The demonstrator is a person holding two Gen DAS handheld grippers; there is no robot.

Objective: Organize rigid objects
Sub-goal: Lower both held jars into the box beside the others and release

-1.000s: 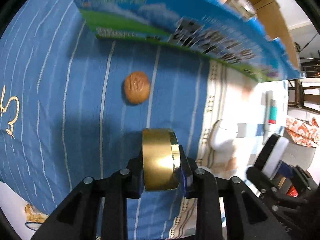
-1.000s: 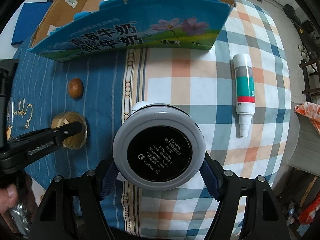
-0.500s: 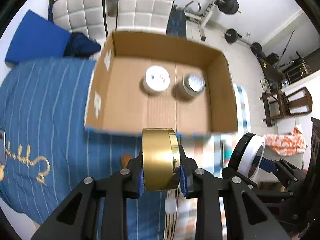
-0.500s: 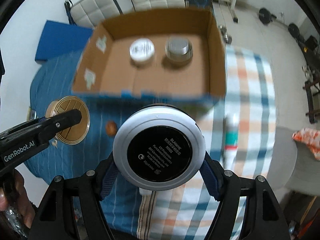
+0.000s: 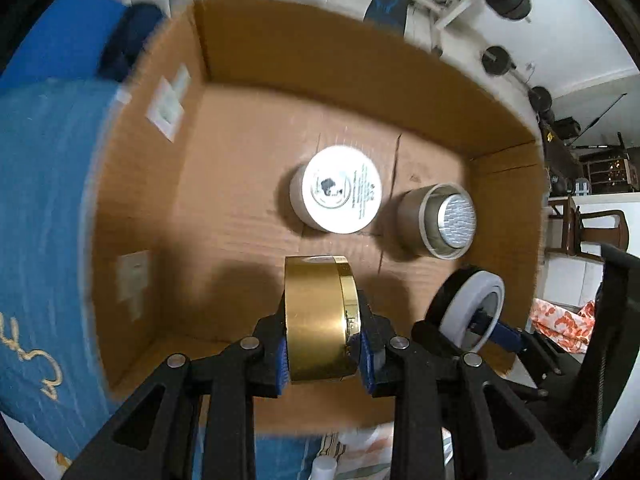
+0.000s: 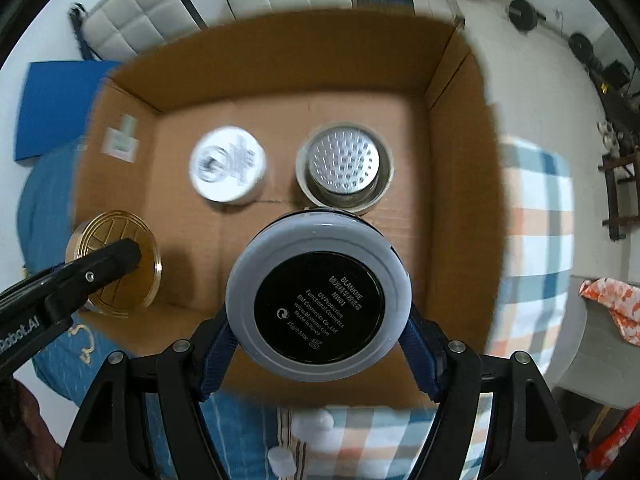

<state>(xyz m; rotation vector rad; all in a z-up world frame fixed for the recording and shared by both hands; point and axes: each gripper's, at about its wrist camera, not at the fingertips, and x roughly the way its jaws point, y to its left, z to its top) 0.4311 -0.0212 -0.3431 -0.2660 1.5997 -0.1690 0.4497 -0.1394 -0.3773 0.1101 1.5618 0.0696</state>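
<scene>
Two grips: my left fingers [image 5: 322, 344] clamp a smooth gold tin [image 5: 318, 318]; right fingers [image 6: 316, 342] clamp a round compact [image 6: 318, 300].
Writing: "BLANKME".
Cardboard box [image 6: 280, 76]: white jar [image 6: 227, 164], dimpled metal can [image 6: 344, 166].

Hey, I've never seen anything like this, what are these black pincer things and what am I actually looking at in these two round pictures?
They are two handheld claws, one in each of a person's hands, each carrying a wide-angle camera looking along its fingers. One picture comes from the left claw, shut on a gold round tin. The other comes from the right claw, shut on a grey and black compact. Both hover over an open cardboard box on a blue and checked cloth. Inside the box sit a white jar and a perforated metal canister.
</scene>
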